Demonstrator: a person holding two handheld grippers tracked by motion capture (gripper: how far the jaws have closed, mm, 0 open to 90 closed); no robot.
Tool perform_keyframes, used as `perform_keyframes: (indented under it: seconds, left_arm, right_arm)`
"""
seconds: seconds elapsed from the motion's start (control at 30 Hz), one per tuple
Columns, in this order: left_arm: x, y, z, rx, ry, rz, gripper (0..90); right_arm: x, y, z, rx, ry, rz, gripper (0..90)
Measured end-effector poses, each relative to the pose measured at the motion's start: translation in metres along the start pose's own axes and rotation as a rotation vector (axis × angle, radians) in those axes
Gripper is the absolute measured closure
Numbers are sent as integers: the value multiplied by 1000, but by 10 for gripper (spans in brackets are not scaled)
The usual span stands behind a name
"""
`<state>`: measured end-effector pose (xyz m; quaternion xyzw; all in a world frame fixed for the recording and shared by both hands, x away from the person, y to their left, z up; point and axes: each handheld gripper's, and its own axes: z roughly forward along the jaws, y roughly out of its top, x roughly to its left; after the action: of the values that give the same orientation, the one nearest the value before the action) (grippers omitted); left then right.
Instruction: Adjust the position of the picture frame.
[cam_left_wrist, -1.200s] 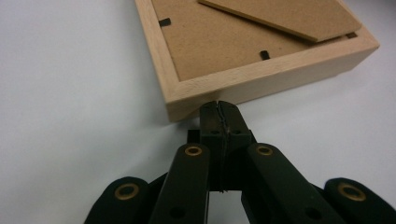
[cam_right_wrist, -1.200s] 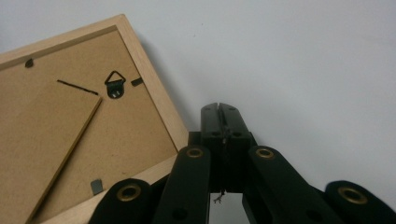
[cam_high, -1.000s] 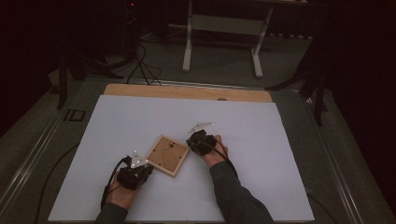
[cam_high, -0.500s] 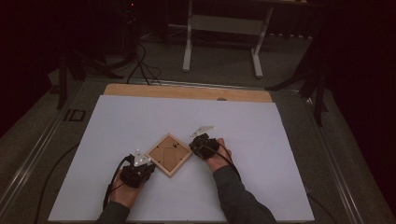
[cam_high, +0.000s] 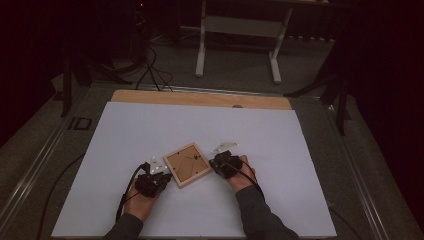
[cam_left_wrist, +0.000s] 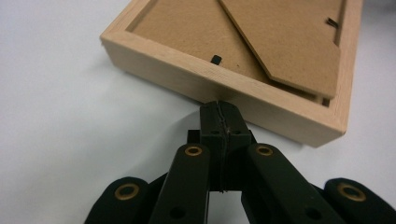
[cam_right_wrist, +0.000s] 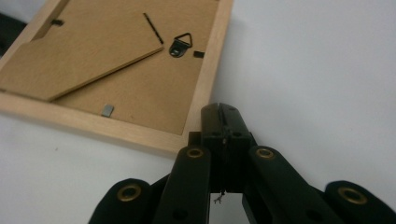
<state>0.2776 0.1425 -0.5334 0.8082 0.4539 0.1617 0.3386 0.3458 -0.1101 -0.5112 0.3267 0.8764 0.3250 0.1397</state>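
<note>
High view: pale wooden picture frame (cam_high: 187, 163), face down on white counter (cam_high: 300, 150), brown backing, stand flap, apparently metal hanger; between left tool (cam_high: 159, 176) and right tool (cam_high: 216, 164), both closed, empty.

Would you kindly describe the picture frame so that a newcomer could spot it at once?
On the white table sheet, look near the front edge, between the left gripper and the right gripper. The picture frame lies face down: pale wood border, brown backing board with a fold-out stand and a small metal hanger.
</note>
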Motion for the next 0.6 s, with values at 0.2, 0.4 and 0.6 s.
perform_keyframes:
  seconds: [0.2, 0.4, 0.6]
  left_arm:
    - [3, 8, 5, -22, 13, 18, 898]
    - [7, 16, 12, -22, 17, 5, 899]
    - [4, 18, 17, -10, 12, 10, 899]
  right_arm:
    - [2, -9, -6, -14, 2, 16, 900]
    - [3, -14, -9, -23, -2, 25, 900]
    - [2, -18, -12, -37, -17, 40, 900]
